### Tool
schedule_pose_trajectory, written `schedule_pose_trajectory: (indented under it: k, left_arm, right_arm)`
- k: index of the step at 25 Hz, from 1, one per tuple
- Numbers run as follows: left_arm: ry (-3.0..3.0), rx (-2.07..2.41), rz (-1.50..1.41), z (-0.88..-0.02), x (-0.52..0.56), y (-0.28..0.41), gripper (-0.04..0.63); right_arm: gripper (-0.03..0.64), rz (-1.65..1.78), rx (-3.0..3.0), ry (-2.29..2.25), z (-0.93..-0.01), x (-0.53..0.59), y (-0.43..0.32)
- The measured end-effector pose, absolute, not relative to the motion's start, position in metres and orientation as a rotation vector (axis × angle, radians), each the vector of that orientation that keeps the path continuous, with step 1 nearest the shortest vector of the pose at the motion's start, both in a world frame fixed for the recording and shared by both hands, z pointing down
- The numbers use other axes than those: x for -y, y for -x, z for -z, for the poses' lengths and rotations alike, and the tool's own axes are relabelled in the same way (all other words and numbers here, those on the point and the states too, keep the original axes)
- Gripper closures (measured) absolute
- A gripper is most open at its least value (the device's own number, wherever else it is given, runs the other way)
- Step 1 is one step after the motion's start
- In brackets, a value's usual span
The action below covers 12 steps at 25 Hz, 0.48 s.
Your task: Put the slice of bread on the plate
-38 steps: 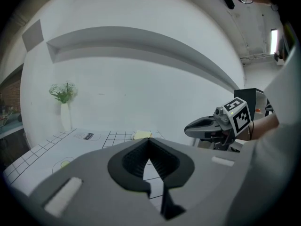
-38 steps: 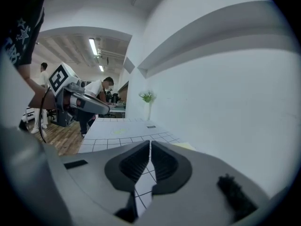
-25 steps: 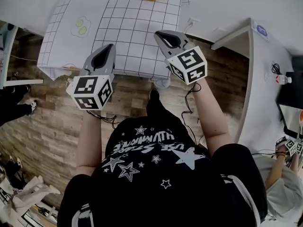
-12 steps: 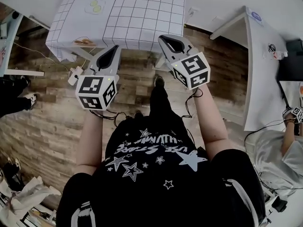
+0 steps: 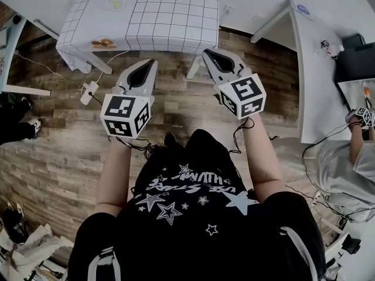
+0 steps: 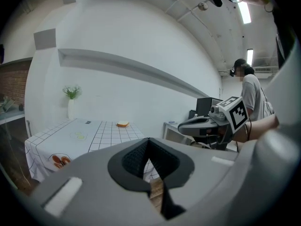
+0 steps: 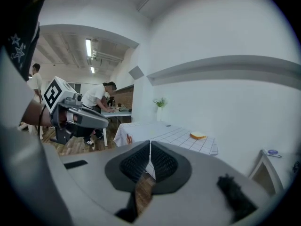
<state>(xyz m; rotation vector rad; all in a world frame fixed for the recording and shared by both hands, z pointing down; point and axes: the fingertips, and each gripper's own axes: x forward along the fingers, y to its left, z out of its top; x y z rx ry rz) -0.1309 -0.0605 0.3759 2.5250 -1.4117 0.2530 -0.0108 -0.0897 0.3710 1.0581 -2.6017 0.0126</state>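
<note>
Right gripper view shows the slice of bread (image 7: 198, 135) lying on the far end of the table with the checked cloth (image 7: 164, 132), well apart from the right gripper (image 7: 150, 146). Its jaws are pressed together with nothing between them. The left gripper (image 6: 148, 142) is the same, closed and empty, also far from the bread.

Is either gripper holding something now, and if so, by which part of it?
Nothing is held. The left gripper and the right gripper have their jaws together, nothing between them; the slice of bread lies on the table.
</note>
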Motion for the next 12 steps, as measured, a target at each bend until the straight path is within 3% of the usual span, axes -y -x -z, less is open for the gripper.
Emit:
schedule_pose_trajectory:
  k: [12]
  left_arm:
    - [-2.473,1.509,-0.221,-0.362,-0.013,0.071,0.588]
  right_arm:
    - [0.603,-0.008,2.682,-1.005,-0.361,0.021,-0.037]
